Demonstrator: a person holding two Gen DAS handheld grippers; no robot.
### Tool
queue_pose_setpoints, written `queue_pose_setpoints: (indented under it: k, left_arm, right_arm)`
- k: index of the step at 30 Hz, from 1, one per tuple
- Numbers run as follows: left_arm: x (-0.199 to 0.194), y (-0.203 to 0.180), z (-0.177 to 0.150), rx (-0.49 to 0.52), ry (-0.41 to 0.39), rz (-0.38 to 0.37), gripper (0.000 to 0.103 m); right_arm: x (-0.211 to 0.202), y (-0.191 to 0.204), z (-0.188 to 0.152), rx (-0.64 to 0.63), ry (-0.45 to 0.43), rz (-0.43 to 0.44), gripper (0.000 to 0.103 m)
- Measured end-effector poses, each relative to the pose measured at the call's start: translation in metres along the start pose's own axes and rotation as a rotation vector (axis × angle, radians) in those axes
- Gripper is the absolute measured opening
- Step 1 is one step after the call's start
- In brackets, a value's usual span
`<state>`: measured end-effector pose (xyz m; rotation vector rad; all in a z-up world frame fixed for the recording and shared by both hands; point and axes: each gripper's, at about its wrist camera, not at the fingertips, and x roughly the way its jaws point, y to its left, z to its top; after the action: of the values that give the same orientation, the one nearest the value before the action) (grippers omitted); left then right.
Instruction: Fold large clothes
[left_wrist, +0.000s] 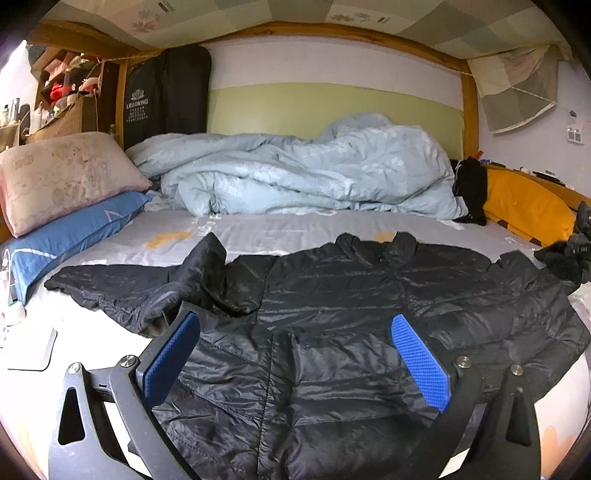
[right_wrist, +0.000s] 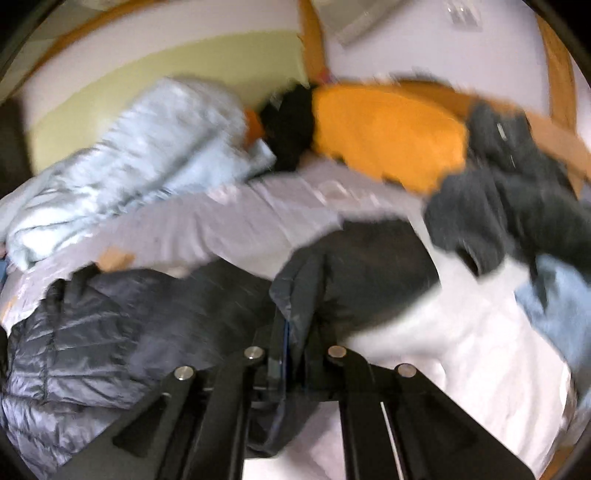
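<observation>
A black quilted puffer jacket (left_wrist: 332, 314) lies spread flat on the grey bed sheet (left_wrist: 277, 229). Its left sleeve (left_wrist: 155, 284) is folded in toward the body. My left gripper (left_wrist: 295, 332) is open, its blue pads (left_wrist: 421, 362) hovering apart just above the jacket's front. In the blurred right wrist view the jacket (right_wrist: 92, 332) lies lower left. My right gripper (right_wrist: 295, 332) is shut on the jacket's right sleeve (right_wrist: 351, 266) and holds it lifted off the bed.
A crumpled light blue duvet (left_wrist: 295, 173) lies behind the jacket. A pink pillow (left_wrist: 62, 177) on a blue pillow (left_wrist: 74, 232) is at left. An orange cushion (left_wrist: 524, 206) and dark clothes (right_wrist: 509, 206) are at right. A wooden bed frame (left_wrist: 469, 110) surrounds it.
</observation>
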<state>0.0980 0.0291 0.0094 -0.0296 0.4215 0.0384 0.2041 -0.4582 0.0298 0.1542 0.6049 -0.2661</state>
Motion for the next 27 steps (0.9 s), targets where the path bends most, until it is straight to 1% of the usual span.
queue_pose_setpoints:
  k: [2, 3, 5, 7, 9, 10, 12, 14, 16, 18, 21, 23, 24, 26, 27]
  left_arm:
    - [-0.003, -0.002, 0.0, -0.001, -0.009, -0.007, 0.103]
    - [-0.005, -0.003, 0.0, 0.0, -0.016, -0.004, 0.103]
    - [-0.008, -0.005, -0.001, 0.011, -0.026, -0.001, 0.103]
    - [-0.011, -0.006, -0.001, 0.026, -0.038, -0.005, 0.103]
    - [-0.014, -0.006, 0.0, 0.025, -0.046, -0.005, 0.103]
    - [-0.014, -0.004, 0.001, 0.017, -0.047, -0.009, 0.103]
    - [-0.015, 0.0, 0.003, -0.005, -0.04, -0.02, 0.103]
    - [-0.017, 0.003, 0.003, -0.022, -0.037, -0.02, 0.103]
    - [-0.018, 0.007, 0.006, -0.034, -0.041, -0.019, 0.103]
    - [-0.022, 0.011, 0.008, -0.049, -0.047, -0.019, 0.103]
    - [-0.025, 0.015, 0.013, -0.06, -0.049, -0.041, 0.103]
    - [-0.028, 0.017, 0.015, -0.058, -0.058, -0.046, 0.103]
    - [-0.029, 0.018, 0.016, -0.051, -0.062, -0.049, 0.103]
    - [-0.029, 0.019, 0.016, -0.036, -0.062, -0.057, 0.103]
    - [-0.029, 0.02, 0.016, -0.032, -0.057, -0.062, 0.103]
  right_arm:
    - [-0.018, 0.022, 0.002, -0.038, -0.066, 0.073, 0.005]
    - [-0.026, 0.032, 0.002, -0.053, -0.082, 0.106, 0.005]
    - [-0.054, 0.068, -0.007, -0.104, -0.116, 0.227, 0.005]
    - [-0.069, 0.097, -0.024, -0.133, -0.086, 0.326, 0.005]
    - [-0.075, 0.121, -0.046, -0.161, -0.026, 0.423, 0.005]
    - [-0.073, 0.135, -0.058, -0.194, 0.016, 0.438, 0.005]
    - [-0.067, 0.157, -0.079, -0.283, 0.064, 0.412, 0.005]
    - [-0.057, 0.168, -0.094, -0.327, 0.107, 0.392, 0.005]
    - [-0.04, 0.171, -0.105, -0.308, 0.184, 0.357, 0.005]
    - [-0.026, 0.163, -0.112, -0.264, 0.222, 0.346, 0.006]
    - [-0.025, 0.158, -0.118, -0.243, 0.218, 0.32, 0.006]
    - [-0.03, 0.16, -0.121, -0.258, 0.203, 0.299, 0.006]
    - [-0.032, 0.164, -0.122, -0.265, 0.197, 0.287, 0.008]
    - [-0.04, 0.166, -0.122, -0.259, 0.18, 0.271, 0.023]
    - [-0.045, 0.166, -0.121, -0.249, 0.171, 0.269, 0.035]
